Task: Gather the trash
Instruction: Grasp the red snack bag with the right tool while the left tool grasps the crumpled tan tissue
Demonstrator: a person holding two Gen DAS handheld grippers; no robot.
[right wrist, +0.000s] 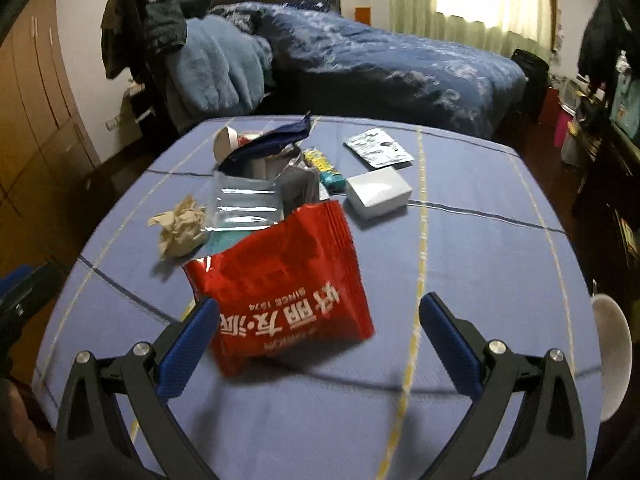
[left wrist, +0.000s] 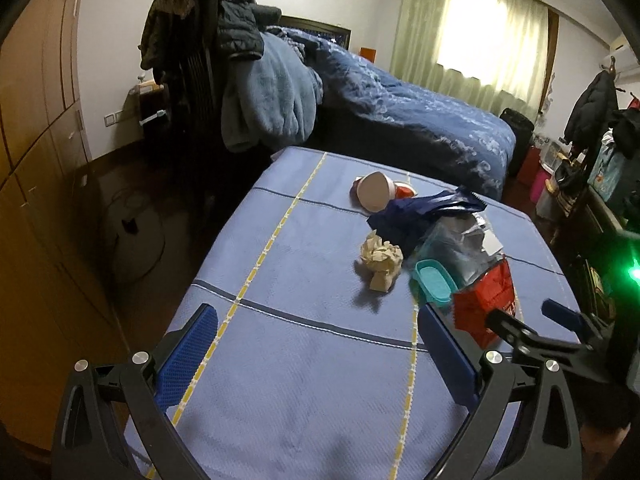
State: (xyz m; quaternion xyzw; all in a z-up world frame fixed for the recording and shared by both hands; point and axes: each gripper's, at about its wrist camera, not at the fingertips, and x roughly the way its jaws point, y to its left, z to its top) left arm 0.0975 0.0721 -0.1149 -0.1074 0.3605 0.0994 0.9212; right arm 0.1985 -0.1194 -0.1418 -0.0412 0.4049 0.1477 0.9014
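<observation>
Trash lies on a table with a blue cloth. A red snack bag with white writing lies just in front of my right gripper, which is open and empty; the bag's near edge reaches between the fingers. Behind it are a crumpled beige paper ball, a clear plastic bag, a dark blue wrapper, a white box and a silver foil packet. My left gripper is open and empty, short of the paper ball and a teal lid.
A pink-white cup lies on its side at the table's far end. A bed with a blue quilt stands behind the table, with a chair piled with clothes at its left. Wardrobes stand left, cluttered shelves right.
</observation>
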